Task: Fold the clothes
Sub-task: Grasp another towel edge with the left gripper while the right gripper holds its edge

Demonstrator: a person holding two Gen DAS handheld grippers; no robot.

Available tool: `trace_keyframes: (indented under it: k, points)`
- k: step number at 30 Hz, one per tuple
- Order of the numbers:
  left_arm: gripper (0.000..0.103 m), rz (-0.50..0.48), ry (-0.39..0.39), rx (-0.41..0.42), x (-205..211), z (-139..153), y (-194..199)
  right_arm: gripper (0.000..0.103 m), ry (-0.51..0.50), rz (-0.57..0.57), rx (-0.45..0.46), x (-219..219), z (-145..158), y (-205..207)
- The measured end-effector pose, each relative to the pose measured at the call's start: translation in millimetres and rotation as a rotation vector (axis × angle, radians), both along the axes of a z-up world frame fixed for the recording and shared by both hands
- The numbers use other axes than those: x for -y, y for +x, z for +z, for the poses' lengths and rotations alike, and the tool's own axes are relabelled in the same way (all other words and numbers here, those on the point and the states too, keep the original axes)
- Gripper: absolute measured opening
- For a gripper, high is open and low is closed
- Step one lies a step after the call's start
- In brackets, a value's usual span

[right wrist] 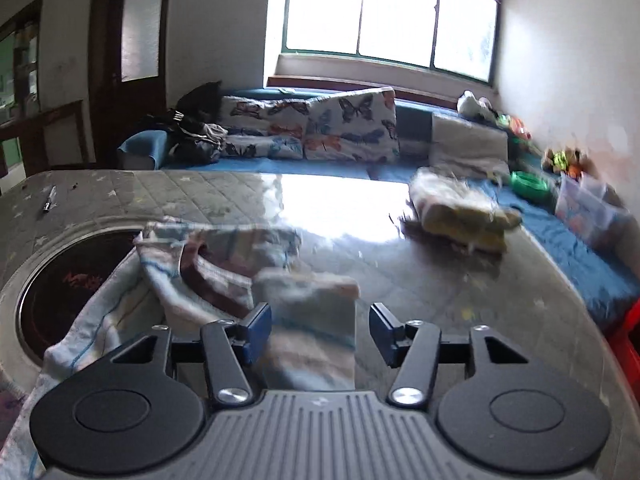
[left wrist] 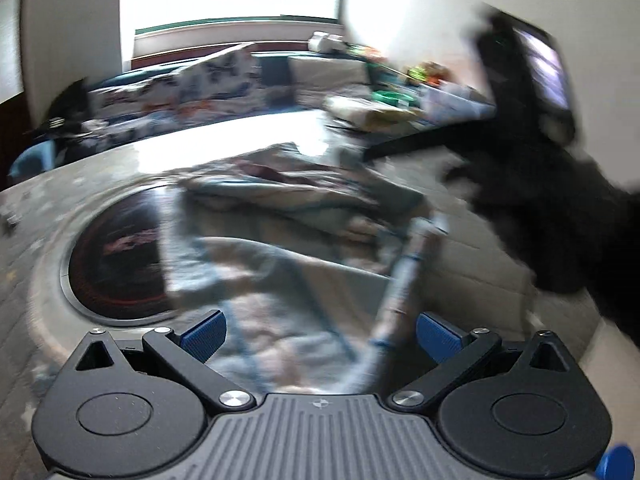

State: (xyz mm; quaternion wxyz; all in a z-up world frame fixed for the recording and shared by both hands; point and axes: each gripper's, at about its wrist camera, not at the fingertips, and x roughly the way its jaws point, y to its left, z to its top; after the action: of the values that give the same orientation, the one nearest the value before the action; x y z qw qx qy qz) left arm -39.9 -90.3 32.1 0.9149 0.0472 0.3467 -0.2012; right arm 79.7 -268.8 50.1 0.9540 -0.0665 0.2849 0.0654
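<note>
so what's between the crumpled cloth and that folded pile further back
Bare glossy table separates the crumpled cloth from the folded pile, clearest in the right wrist view.

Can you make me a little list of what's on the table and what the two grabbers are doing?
Table: grey table with a dark round plate set in it
Being folded: pale striped cloth, crumpled, partly over the round plate
Already stacked: folded pile at the far side
Also there: pen near the far left edge
Left gripper: open, over the cloth
Right gripper: open, a cloth fold between its fingers
Behind: blue sofa with butterfly cushions
</note>
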Motion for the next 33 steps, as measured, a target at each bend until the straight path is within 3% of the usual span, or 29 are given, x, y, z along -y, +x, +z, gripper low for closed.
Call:
trace_keyframes:
  k: [3, 7, 12, 16, 19, 27, 33]
  points:
    - [0.102, -0.056, 0.021, -0.022, 14, -11, -1, 0.064, -0.031, 0.055, 0.012, -12, 3, 15]
    - [0.089, -0.087, 0.075, -0.043, 25, -27, -2, 0.067, -0.114, 0.107, 0.000, -27, -6, 33]
    - [0.064, -0.057, 0.102, -0.044, 11, -32, 2, 0.067, -0.172, 0.046, -0.112, -23, -29, 47]
    - [0.033, -0.034, 0.094, -0.037, -7, -28, 8, 0.067, -0.248, 0.018, -0.153, -16, -44, 38]
    - [0.021, 0.014, 0.098, -0.030, -22, -25, 14, 0.071, -0.252, 0.011, -0.161, -10, -46, 24]
    - [0.018, 0.205, 0.197, 0.002, -67, -22, 44, 0.074, -0.169, 0.039, -0.192, -12, -43, -20]
    - [0.016, 0.355, 0.278, 0.028, -103, -21, 68, 0.074, -0.052, 0.147, -0.190, -36, -31, -54]
